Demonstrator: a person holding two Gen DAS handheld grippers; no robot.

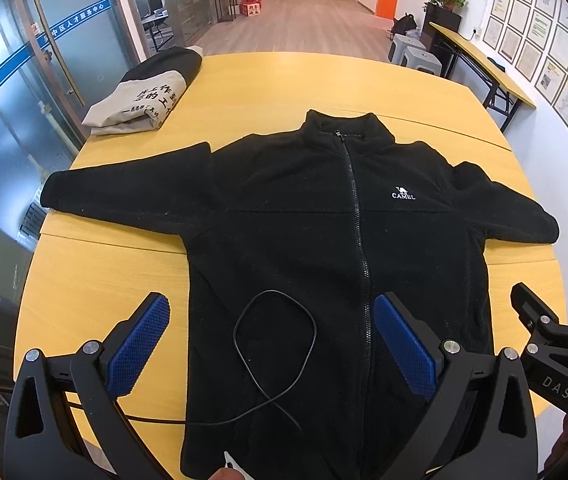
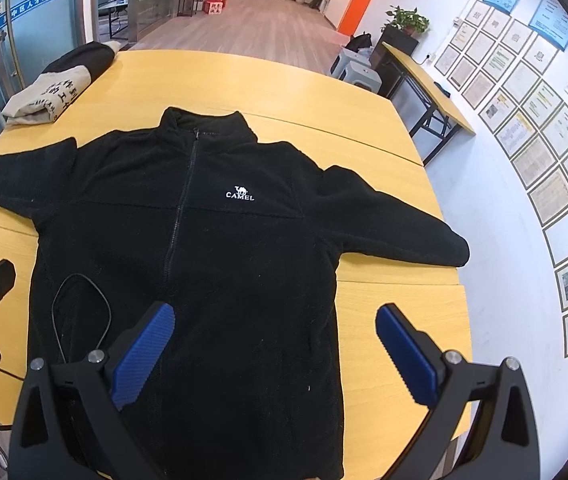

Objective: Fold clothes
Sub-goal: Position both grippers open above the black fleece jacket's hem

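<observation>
A black zip-up fleece jacket (image 1: 304, 232) with a white CAMEL logo lies flat and front-up on the yellow table (image 1: 284, 80), both sleeves spread out to the sides. It also shows in the right wrist view (image 2: 203, 240). My left gripper (image 1: 271, 340) is open and empty, hovering above the jacket's lower left part near the hem. My right gripper (image 2: 275, 344) is open and empty above the jacket's lower right part. A thin black cable (image 1: 275, 344) loops across the jacket's lower front.
A folded beige and black garment (image 1: 151, 92) with printed characters lies at the table's far left corner. The table (image 2: 396, 320) ends close to the jacket's right sleeve. A second table (image 1: 484, 68), stools and a plant stand beyond by the wall.
</observation>
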